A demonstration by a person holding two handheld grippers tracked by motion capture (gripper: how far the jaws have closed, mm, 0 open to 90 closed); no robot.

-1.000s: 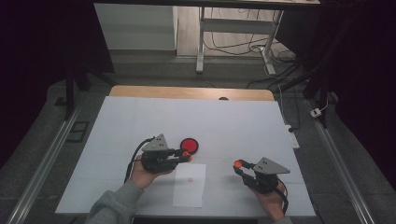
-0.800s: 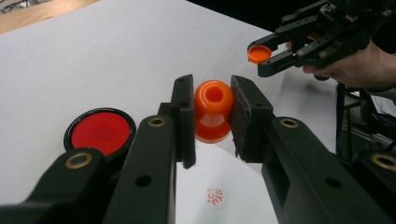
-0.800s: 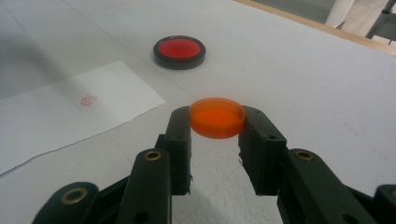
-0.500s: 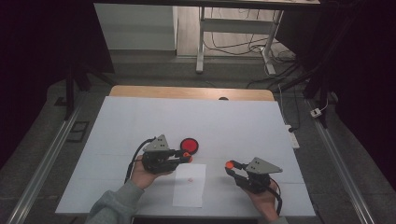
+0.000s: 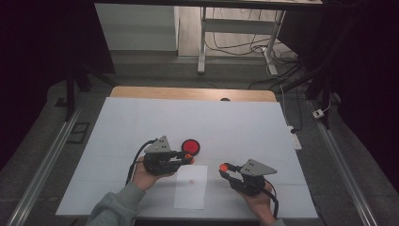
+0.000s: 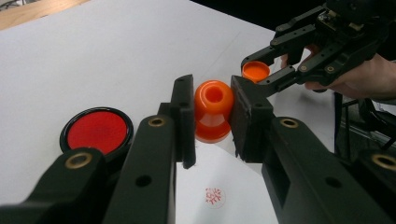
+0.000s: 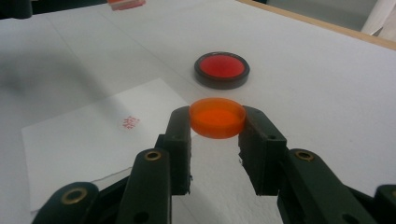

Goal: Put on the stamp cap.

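Note:
My left gripper [image 6: 213, 112] is shut on an orange stamp [image 6: 213, 111], its rounded handle pinched between the black jaws; in the high view the left gripper [image 5: 187, 158] sits beside the red ink pad [image 5: 190, 147]. My right gripper [image 7: 217, 119] is shut on a flat orange cap [image 7: 217, 116], held above the table; it shows in the high view as the right gripper [image 5: 224, 167] just right of the white paper [image 5: 191, 186]. The paper carries a small red stamp mark [image 7: 129, 122]. The red ink pad [image 7: 222, 69] lies beyond the cap.
A white sheet covers the table [image 5: 235, 122], with a wooden edge [image 5: 193, 93] at the far side. A power strip [image 5: 294, 139] lies on the right rim. Metal desk legs [image 5: 203, 42] and cables stand on the floor behind.
My right gripper has moved left with the orange cap, closer to the paper and the left gripper. The left gripper has stayed in place.

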